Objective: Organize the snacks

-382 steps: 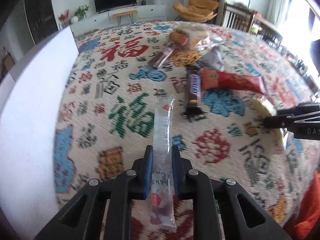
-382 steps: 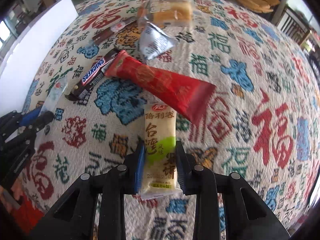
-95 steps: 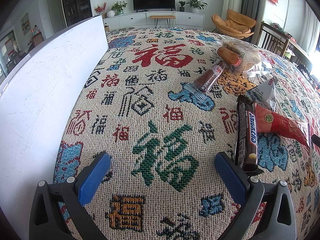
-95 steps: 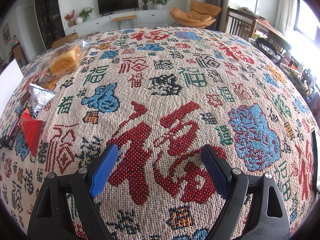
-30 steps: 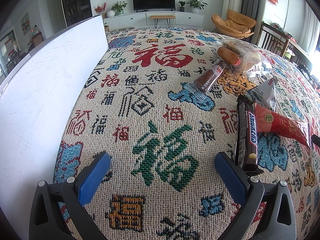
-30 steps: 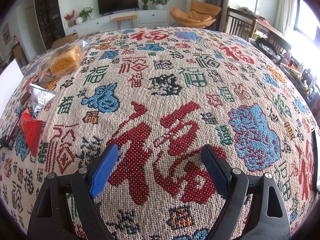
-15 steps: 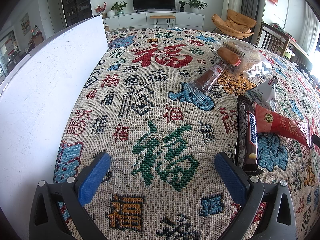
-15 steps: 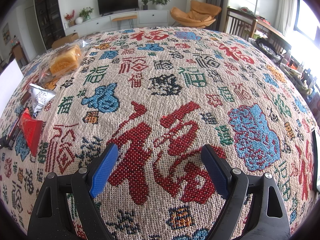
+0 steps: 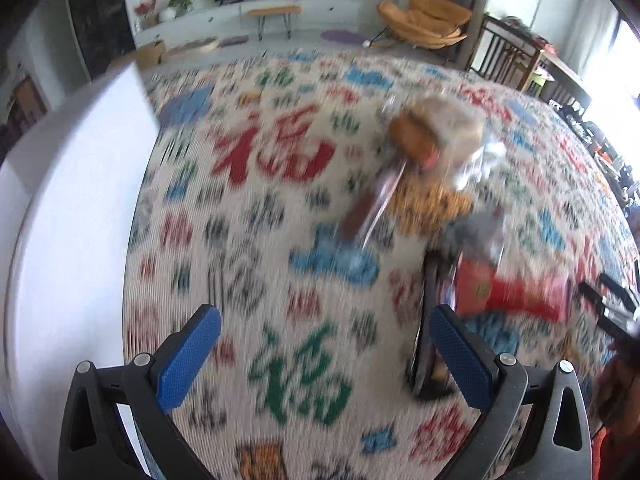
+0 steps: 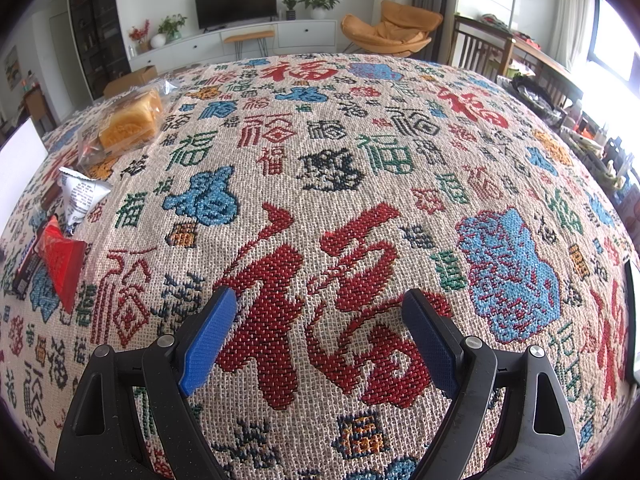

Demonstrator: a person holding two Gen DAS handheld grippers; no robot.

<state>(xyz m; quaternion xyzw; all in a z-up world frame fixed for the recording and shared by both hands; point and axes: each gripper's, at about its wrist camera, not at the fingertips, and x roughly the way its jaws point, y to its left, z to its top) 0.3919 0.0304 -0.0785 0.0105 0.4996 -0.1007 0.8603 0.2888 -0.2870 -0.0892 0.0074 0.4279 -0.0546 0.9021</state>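
While blurred, left gripper [image 9: 324, 354] gapes above tablecloth [image 9: 280, 208].

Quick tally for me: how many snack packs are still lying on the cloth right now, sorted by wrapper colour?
Clear wrappers: 2 — the bread pack and the brown bar in clear film
Silver: 1 — silver pouch
Red: 1 — red pack
Dark brown: 1 — chocolate bar
Total: 5
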